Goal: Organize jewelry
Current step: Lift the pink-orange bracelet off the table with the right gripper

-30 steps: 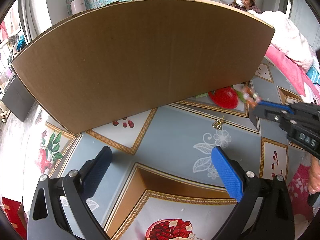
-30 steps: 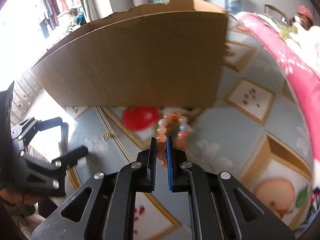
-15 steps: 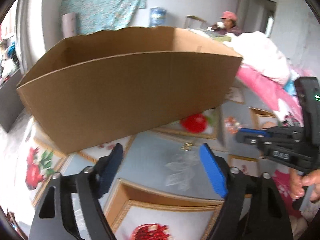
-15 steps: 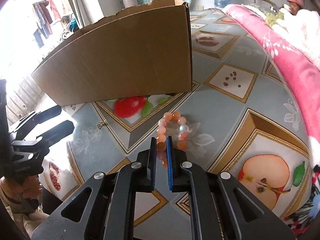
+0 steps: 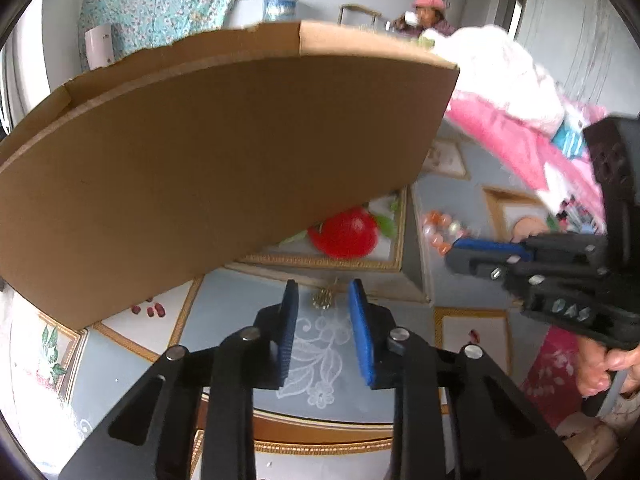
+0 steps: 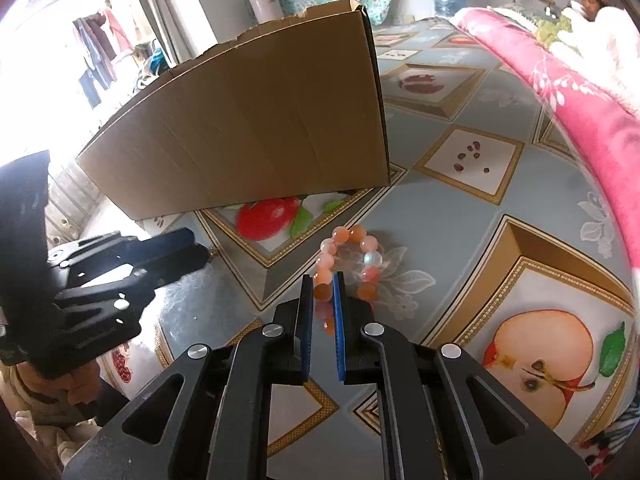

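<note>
A small gold trinket (image 5: 323, 299) lies on the patterned tablecloth, just in front of the cardboard box (image 5: 224, 152). My left gripper (image 5: 324, 300) has its jaws closing, with the trinket between the fingertips and a gap on each side of it. My right gripper (image 6: 323, 284) is shut on one side of an orange and pink bead bracelet (image 6: 348, 264), whose free loop extends beyond the tips over the cloth. In the left wrist view the right gripper (image 5: 452, 254) comes in from the right with the bracelet (image 5: 438, 228) at its tip. The left gripper (image 6: 200, 254) shows at the left of the right wrist view.
The tall open cardboard box (image 6: 260, 132) stands behind both grippers on the fruit-print tablecloth (image 6: 460, 216). A pink blanket (image 6: 592, 108) lies along the right side. A person (image 5: 428, 12) sits far back. A hand (image 5: 608, 368) holds the right gripper's handle.
The left jaws have narrowed from wide apart to close around the gold trinket, and the gripper has tipped and moved toward it. The right gripper, still gripping the bracelet, has drawn back from the box.
</note>
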{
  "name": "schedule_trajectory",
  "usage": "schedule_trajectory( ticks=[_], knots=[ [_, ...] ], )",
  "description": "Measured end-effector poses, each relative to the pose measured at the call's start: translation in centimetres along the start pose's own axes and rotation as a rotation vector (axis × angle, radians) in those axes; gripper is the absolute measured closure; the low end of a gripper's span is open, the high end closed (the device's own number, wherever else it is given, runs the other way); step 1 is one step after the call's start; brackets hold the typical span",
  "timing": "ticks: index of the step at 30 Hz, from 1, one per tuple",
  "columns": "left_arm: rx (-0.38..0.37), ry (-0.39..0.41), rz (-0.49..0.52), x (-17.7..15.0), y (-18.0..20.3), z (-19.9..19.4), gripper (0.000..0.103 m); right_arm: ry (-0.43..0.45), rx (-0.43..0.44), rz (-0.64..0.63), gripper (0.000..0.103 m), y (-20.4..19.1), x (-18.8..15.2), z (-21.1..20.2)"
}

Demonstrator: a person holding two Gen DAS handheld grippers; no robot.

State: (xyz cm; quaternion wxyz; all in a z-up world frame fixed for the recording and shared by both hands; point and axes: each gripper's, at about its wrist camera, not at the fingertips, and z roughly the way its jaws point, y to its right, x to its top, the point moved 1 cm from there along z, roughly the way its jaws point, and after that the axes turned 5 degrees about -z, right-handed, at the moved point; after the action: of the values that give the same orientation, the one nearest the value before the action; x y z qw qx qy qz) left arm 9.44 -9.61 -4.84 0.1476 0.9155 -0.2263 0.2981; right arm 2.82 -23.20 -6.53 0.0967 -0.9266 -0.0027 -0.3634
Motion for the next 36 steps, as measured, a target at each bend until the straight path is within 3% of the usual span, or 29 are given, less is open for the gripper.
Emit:
schedule_trajectory(
  ticks=[4,17,24,36],
  knots=[
    [0.031,0.009,0.034,-0.1,0.6,0.1,0.078,0.005,0.005,0.0,0.096,0.1,-0.2,0.0],
    [0.054,0.014,0.02,0.2,0.5,0.6,0.101,0.012,0.018,0.006,0.096,0.4,0.0,-0.6],
    [0.001,0.02,-0.014,0.1,0.1,-0.2,0.103,0.013,0.029,0.019,0.096,0.7,0.1,-0.6],
    [0.012,0.077,-0.048,0.4,-0.4,-3.1,0.103,0.066,0.088,0.059,0.096,1.2,1.0,-2.0]
  ],
)
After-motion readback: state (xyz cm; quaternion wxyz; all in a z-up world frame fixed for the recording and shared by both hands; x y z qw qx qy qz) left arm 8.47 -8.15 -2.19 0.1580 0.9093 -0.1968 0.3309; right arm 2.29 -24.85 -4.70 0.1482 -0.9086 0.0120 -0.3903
